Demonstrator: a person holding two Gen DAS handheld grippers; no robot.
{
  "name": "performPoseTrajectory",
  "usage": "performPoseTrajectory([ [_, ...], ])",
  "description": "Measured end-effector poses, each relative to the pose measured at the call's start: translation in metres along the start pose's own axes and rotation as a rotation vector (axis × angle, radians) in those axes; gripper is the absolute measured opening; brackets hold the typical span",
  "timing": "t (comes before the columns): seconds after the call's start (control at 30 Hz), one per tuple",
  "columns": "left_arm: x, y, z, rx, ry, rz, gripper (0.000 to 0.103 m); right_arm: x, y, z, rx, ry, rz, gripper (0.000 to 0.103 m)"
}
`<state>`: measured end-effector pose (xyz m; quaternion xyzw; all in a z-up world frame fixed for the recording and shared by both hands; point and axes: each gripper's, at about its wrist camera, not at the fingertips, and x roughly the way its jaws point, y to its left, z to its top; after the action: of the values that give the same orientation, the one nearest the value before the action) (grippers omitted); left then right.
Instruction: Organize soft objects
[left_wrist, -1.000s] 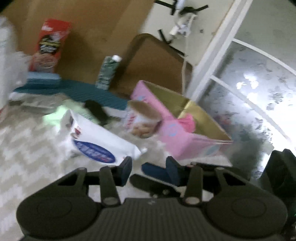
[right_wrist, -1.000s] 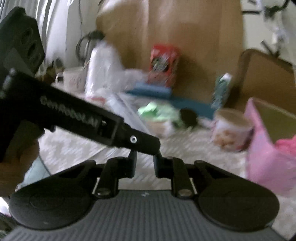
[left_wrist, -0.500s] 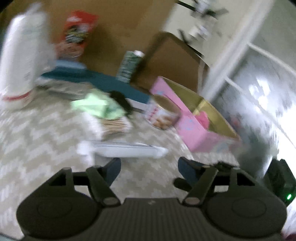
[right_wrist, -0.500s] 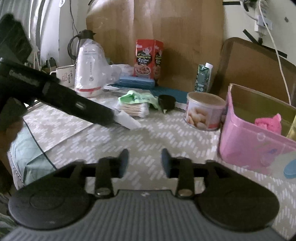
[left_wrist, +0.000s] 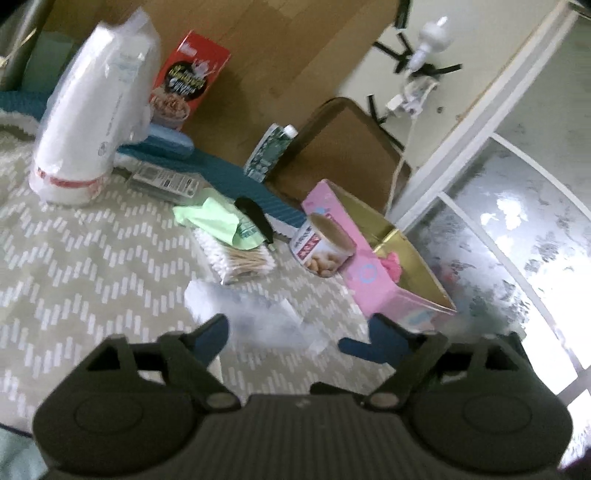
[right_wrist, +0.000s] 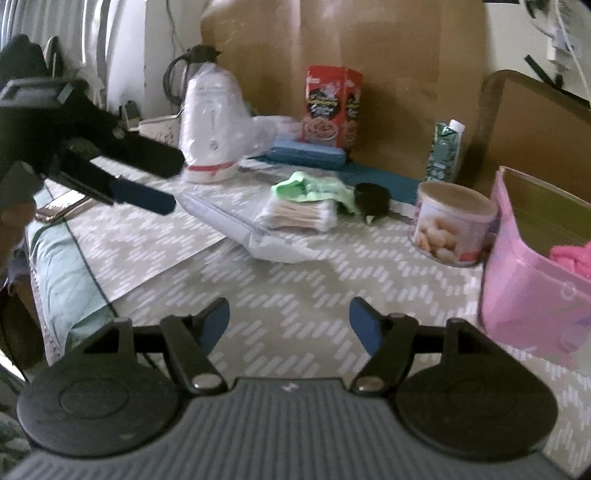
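Observation:
A pink box (left_wrist: 373, 273) with a gold lining stands at the right of the table and holds a pink soft item (left_wrist: 393, 264); it also shows in the right wrist view (right_wrist: 524, 284). A flat white soft pack (left_wrist: 255, 317) lies on the patterned cloth just ahead of my left gripper (left_wrist: 299, 332), which is open and empty. The pack also shows in the right wrist view (right_wrist: 255, 236). A green cloth (right_wrist: 314, 188) lies on a bag of cotton swabs (right_wrist: 299, 214). My right gripper (right_wrist: 290, 321) is open and empty above the cloth.
A round tin (right_wrist: 452, 229) stands beside the pink box. A big white bagged roll (right_wrist: 210, 122), a red carton (right_wrist: 328, 107), a blue case (right_wrist: 306, 155), a green carton (right_wrist: 445, 149) and a black object (right_wrist: 371, 199) sit further back. The table edge (right_wrist: 92, 280) is at the left.
Both grippers opened wide. The left gripper let go of the white pack, which now lies on the cloth, and drew back to the left.

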<state>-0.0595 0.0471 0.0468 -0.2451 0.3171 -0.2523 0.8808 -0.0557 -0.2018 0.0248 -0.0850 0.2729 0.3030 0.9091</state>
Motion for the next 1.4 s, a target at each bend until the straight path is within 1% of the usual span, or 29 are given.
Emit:
performPoseTrajectory([
  [0.07, -0.010, 0.000, -0.003, 0.032, 0.009, -0.018, 0.089, 0.001, 0.000, 0.000, 0.006, 0.022, 0.018, 0.074],
  [0.13, -0.016, -0.001, -0.008, 0.053, 0.019, -0.011, 0.090, 0.000, 0.000, -0.002, 0.011, 0.041, 0.035, 0.075],
  [0.23, -0.015, 0.009, -0.014, 0.033, 0.036, 0.006, 0.092, 0.000, 0.002, -0.003, 0.022, 0.057, 0.057, 0.076],
  [0.3, -0.007, 0.020, -0.013, -0.014, 0.050, 0.044, 0.092, 0.001, 0.003, -0.002, 0.021, 0.056, 0.061, 0.081],
  [0.4, 0.007, 0.031, -0.005, -0.058, 0.051, 0.077, 0.092, 0.010, 0.006, 0.005, 0.000, 0.064, 0.037, 0.082],
  [0.43, 0.013, 0.032, -0.001, -0.058, 0.050, 0.081, 0.093, 0.013, 0.008, 0.008, -0.010, 0.066, 0.034, 0.083],
  [0.5, 0.026, 0.031, 0.004, -0.032, 0.053, 0.094, 0.100, 0.022, 0.010, 0.014, -0.038, 0.067, 0.038, 0.085],
  [0.57, 0.042, 0.032, 0.006, -0.003, 0.073, 0.126, 0.099, 0.032, 0.014, 0.020, -0.071, 0.073, 0.038, 0.085],
  [0.6, 0.052, 0.034, 0.006, 0.002, 0.090, 0.128, 0.097, 0.036, 0.014, 0.022, -0.076, 0.070, 0.045, 0.086],
  [0.63, 0.055, 0.032, 0.005, 0.028, 0.071, 0.122, 0.094, 0.042, 0.015, 0.025, -0.070, 0.067, 0.061, 0.086],
  [0.67, 0.060, 0.029, 0.004, 0.042, 0.082, 0.113, 0.082, 0.047, 0.014, 0.027, -0.050, 0.067, 0.077, 0.085],
  [0.7, 0.062, 0.025, 0.003, 0.044, 0.099, 0.106, 0.077, 0.051, 0.014, 0.029, -0.024, 0.062, 0.091, 0.084],
  [0.77, 0.063, 0.018, 0.000, 0.075, 0.099, 0.139, 0.077, 0.055, 0.022, 0.031, -0.030, 0.043, 0.093, 0.079],
  [0.83, 0.061, 0.014, -0.003, 0.088, 0.101, 0.147, 0.075, 0.054, 0.030, 0.029, -0.053, 0.023, 0.067, 0.078],
  [0.87, 0.059, 0.014, -0.004, 0.087, 0.102, 0.144, 0.073, 0.053, 0.030, 0.028, -0.053, 0.019, 0.065, 0.078],
  [0.97, 0.053, 0.007, -0.005, 0.077, 0.092, 0.118, 0.073, 0.044, 0.028, 0.025, -0.031, 0.000, 0.059, 0.077],
  [1.1, 0.051, -0.012, 0.000, 0.125, 0.063, 0.108, 0.073, 0.031, 0.026, 0.026, -0.013, -0.037, 0.035, 0.076],
  [1.23, 0.054, -0.036, 0.012, 0.177, 0.047, 0.078, 0.073, 0.016, 0.022, 0.026, -0.018, -0.081, -0.016, 0.076],
  [1.4, 0.075, -0.078, 0.032, 0.271, 0.040, 0.040, 0.073, -0.005, 0.003, 0.030, -0.013, -0.151, -0.108, 0.076],
])
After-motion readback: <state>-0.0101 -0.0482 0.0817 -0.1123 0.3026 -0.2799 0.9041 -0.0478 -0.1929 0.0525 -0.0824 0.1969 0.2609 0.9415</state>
